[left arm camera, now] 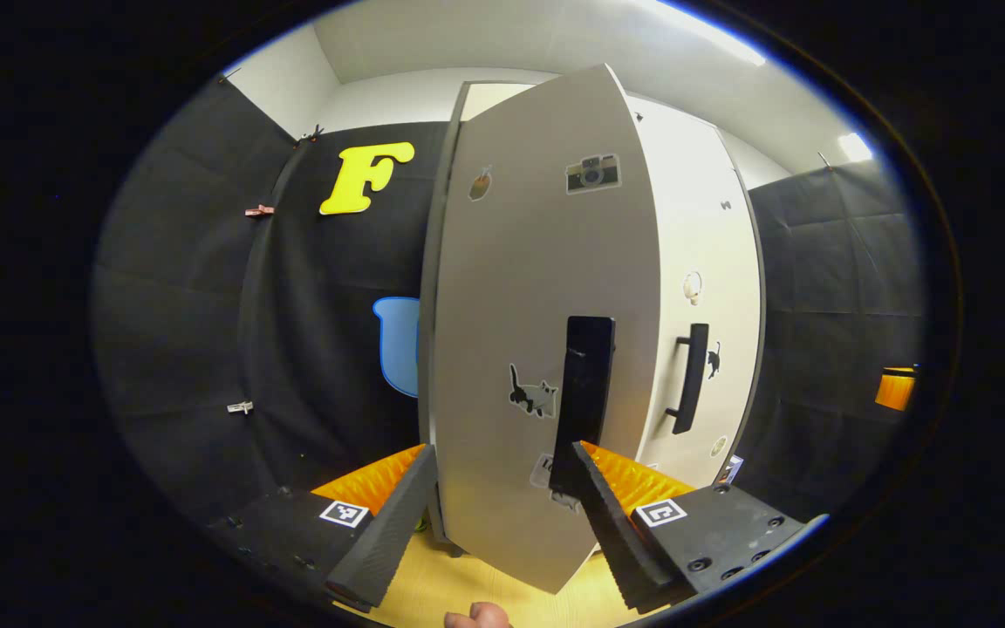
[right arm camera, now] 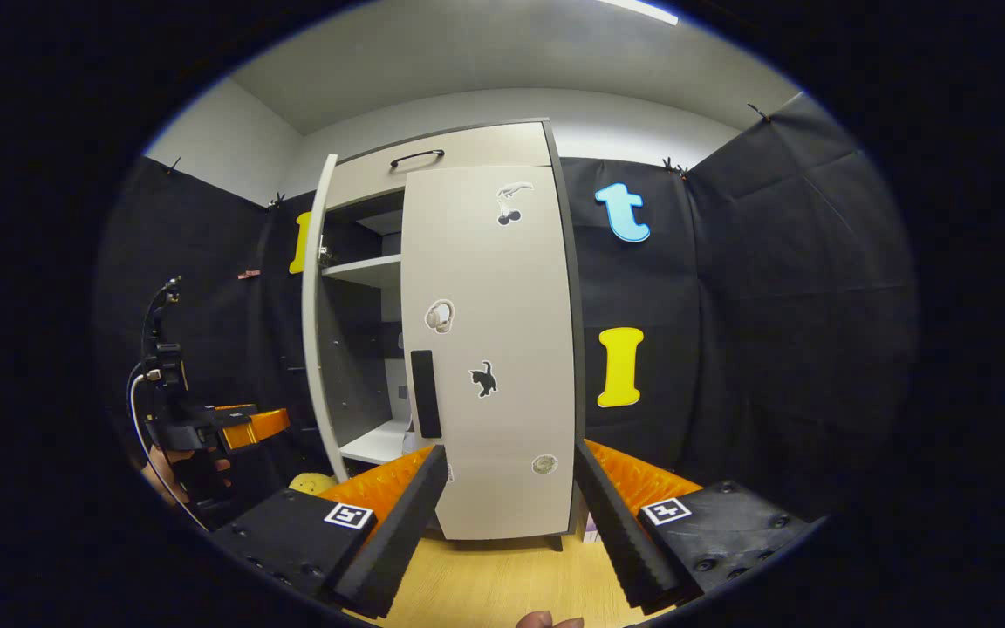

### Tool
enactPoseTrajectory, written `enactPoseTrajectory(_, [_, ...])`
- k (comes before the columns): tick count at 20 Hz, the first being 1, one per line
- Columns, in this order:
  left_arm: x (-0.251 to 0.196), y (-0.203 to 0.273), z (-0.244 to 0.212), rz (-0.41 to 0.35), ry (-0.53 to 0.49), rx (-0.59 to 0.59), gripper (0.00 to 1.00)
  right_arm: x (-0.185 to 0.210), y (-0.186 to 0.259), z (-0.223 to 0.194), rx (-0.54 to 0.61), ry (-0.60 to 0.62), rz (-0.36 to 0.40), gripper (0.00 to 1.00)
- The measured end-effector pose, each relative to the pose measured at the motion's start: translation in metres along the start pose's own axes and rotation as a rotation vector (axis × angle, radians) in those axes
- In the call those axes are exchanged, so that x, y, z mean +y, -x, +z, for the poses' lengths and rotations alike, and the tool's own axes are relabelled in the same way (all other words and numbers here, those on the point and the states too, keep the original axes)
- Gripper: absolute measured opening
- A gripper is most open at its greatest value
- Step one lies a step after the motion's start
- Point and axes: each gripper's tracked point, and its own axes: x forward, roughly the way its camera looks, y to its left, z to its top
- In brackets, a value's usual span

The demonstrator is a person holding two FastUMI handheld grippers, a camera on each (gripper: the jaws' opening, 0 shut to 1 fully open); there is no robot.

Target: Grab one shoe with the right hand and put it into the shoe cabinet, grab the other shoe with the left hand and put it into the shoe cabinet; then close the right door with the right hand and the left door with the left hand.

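In the left gripper view, my left gripper (left arm camera: 502, 523) is sitting at six o'clock with its two fingers spread wide and holding nothing. The lower edge of the shoe cabinet's left door (left arm camera: 537, 349) is standing between the fingers; I cannot tell whether either finger is touching it. That door is hanging partly open, swung out toward me, with its dark handle (left arm camera: 585, 401) just above my right-hand finger and a cat sticker (left arm camera: 530, 394) beside the handle. Past it, toward two o'clock, the right door (left arm camera: 703, 288) is lying flat against the cabinet, its own handle (left arm camera: 691, 377) standing upright.

In the right gripper view, my right gripper (right arm camera: 511, 523) is also gaping wide at six o'clock, gripping nothing, above the wooden floor (right arm camera: 502, 580). Straight ahead at twelve o'clock the shoe cabinet (right arm camera: 459, 157) is standing with its right door shut and its left door ajar, showing a white shelf (right arm camera: 367, 269) inside. A rounded yellow thing (right arm camera: 315, 482), perhaps a shoe, is peeking out at the cabinet's foot near eight o'clock. At nine o'clock my left gripper, held in a hand (right arm camera: 167, 471), is reaching toward the open door.
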Motion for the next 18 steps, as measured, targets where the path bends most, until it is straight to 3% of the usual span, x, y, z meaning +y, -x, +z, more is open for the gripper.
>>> enactPoseTrajectory(8, [-0.038, 0.024, 0.001, -0.044, -0.008, 0.009, 0.95, 0.009, 0.003, 0.004, -0.011, 0.013, 0.023, 0.96])
enactPoseTrajectory(18, [-0.044, 0.068, 0.018, -0.056, -0.003, -0.01, 0.95, 0.031, 0.011, 0.01, -0.016, 0.011, 0.04, 0.96])
